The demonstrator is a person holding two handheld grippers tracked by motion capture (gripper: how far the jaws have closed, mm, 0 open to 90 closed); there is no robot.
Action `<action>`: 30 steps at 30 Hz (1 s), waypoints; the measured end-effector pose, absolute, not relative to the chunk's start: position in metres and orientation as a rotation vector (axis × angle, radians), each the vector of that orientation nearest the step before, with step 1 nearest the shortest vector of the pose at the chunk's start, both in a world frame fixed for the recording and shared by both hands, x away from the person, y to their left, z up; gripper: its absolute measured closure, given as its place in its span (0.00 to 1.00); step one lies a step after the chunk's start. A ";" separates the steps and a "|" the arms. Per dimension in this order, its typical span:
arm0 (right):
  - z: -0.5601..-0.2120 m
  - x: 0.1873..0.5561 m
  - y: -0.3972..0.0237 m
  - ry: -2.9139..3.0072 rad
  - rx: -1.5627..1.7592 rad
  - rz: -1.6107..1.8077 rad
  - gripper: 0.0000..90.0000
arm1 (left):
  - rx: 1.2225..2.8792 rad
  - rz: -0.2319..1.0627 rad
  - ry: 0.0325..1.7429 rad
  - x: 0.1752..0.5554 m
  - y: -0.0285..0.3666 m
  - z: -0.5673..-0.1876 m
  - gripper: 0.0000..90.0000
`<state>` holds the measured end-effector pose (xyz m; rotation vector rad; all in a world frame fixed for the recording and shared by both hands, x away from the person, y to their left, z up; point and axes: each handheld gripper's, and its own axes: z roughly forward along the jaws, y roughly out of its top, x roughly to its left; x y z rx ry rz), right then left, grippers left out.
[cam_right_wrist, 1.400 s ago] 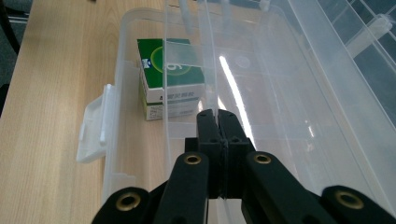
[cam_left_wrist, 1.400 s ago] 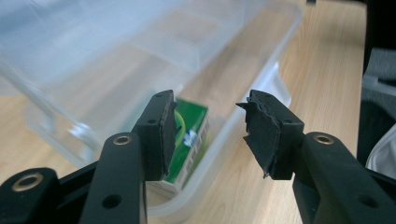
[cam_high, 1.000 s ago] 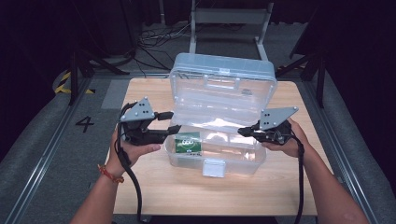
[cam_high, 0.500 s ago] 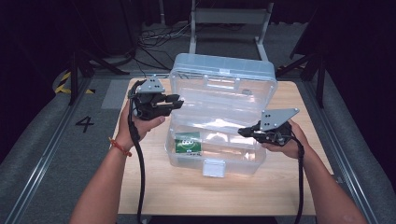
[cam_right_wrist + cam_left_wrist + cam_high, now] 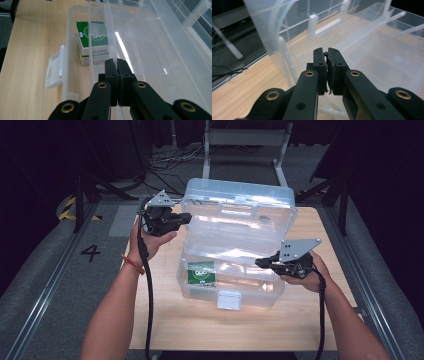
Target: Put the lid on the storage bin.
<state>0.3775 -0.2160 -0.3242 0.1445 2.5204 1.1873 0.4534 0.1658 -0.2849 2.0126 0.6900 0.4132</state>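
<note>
A clear plastic box (image 5: pixel 260 295) stands open on the wooden table, its lid (image 5: pixel 240 205) upright at the back. A small green carton (image 5: pixel 201 272) lies in its left end and is seen through the wall as the green carton (image 5: pixel 92 42). My left gripper (image 5: pixel 186 217) is at the lid's left edge; its jaws have just been closing and stand together with nothing between them (image 5: pixel 327 53). My right gripper (image 5: pixel 260 263) is at the box's right end, shut, and a thin clear wall (image 5: pixel 108 32) runs straight into its jaws (image 5: pixel 116 62).
The box's white latch (image 5: pixel 229 300) hangs at its front, facing the person. The table (image 5: pixel 200 330) has bare wood in front of and beside the box. Dark floor, cables and a metal stand (image 5: pixel 245 140) lie beyond the far edge.
My left gripper has moved from the box's left end up and back to the lid's left edge, and its jaws have come together. The right gripper has stayed put.
</note>
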 end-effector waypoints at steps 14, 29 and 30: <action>-0.331 0.367 -0.216 2.501 0.157 1.174 0.97 | 2.000 0.424 0.690 0.452 0.167 -0.287 0.97; -0.333 0.352 -0.228 2.435 0.250 1.166 0.92 | 2.005 0.413 0.644 0.440 0.174 -0.291 0.99; -0.333 0.351 -0.230 2.436 0.252 1.168 0.92 | 2.007 0.410 0.639 0.439 0.174 -0.292 0.99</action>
